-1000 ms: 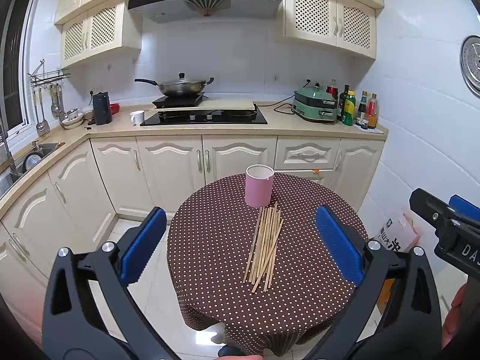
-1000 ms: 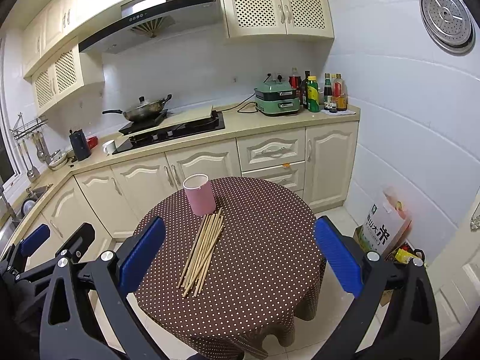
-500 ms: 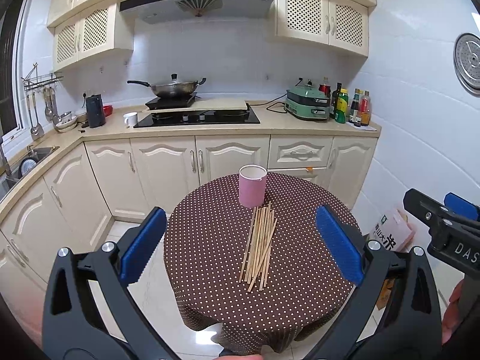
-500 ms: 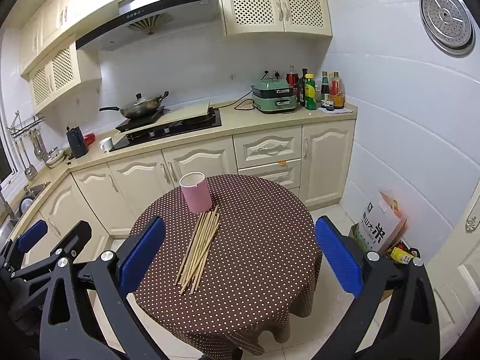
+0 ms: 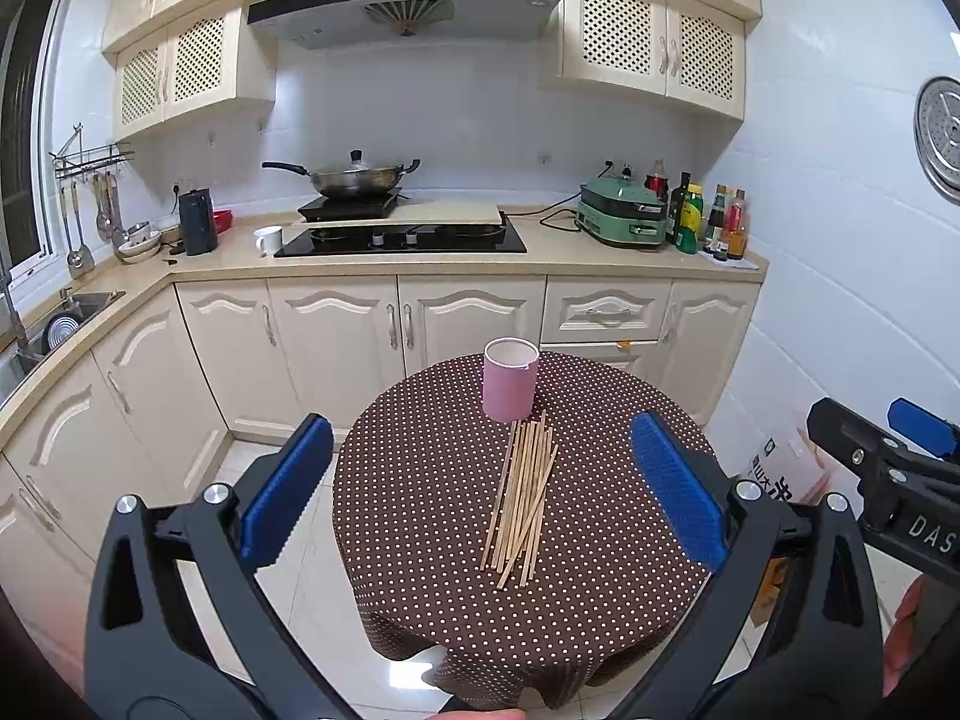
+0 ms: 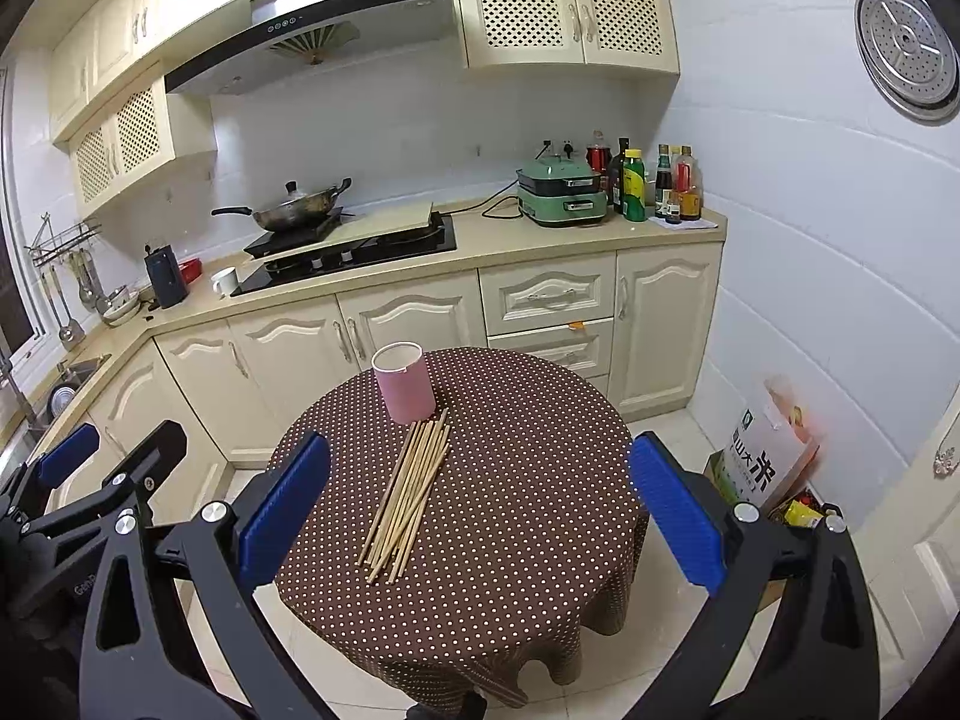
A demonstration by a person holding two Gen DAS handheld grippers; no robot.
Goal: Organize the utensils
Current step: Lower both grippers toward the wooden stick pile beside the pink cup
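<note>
A bundle of several wooden chopsticks (image 5: 523, 495) (image 6: 411, 489) lies loose on a small round table with a brown polka-dot cloth (image 5: 432, 516) (image 6: 528, 516). Just behind their far ends stands an empty pink cylindrical holder (image 5: 510, 380) (image 6: 403, 382), upright. My left gripper (image 5: 480, 492) hangs open above and in front of the table, nothing between its blue pads. My right gripper (image 6: 477, 510) is likewise open and empty, well short of the chopsticks. Each gripper shows at the edge of the other's view.
Cream kitchen cabinets and a counter (image 5: 540, 261) run behind the table, with a hob, a wok (image 5: 354, 177), a green appliance (image 5: 624, 219) and bottles. A sink (image 5: 66, 318) is at the left. A rice bag (image 6: 762, 456) and clutter stand on the floor at the right wall.
Both grippers have drawn back and up a little, so the table and chopsticks look slightly smaller and farther. Nothing on the table has moved.
</note>
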